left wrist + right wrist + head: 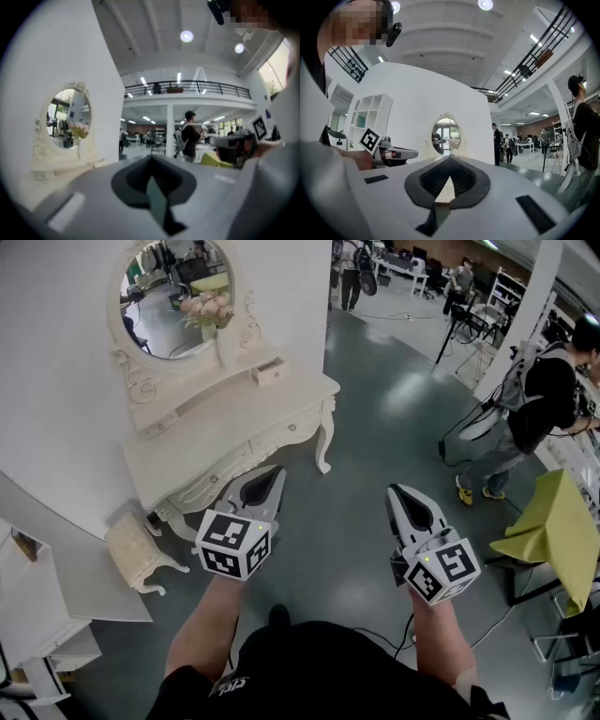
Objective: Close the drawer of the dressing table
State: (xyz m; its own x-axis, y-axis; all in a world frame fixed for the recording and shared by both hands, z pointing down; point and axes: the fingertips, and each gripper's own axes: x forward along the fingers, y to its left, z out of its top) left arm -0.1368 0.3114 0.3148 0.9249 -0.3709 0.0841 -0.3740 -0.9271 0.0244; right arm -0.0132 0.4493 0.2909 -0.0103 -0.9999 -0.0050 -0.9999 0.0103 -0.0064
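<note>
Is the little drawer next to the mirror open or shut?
Open. The little drawer sticks out in front of the raised back part of the dressing table.

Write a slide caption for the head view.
Left gripper and right gripper, both shut, face a white dressing table whose small upper drawer juts out.

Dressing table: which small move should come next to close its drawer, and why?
Probably advance the left gripper toward the dressing table. Both it and the right gripper are shut, empty and apart from the table, whose small upper drawer seems to stick out.
</note>
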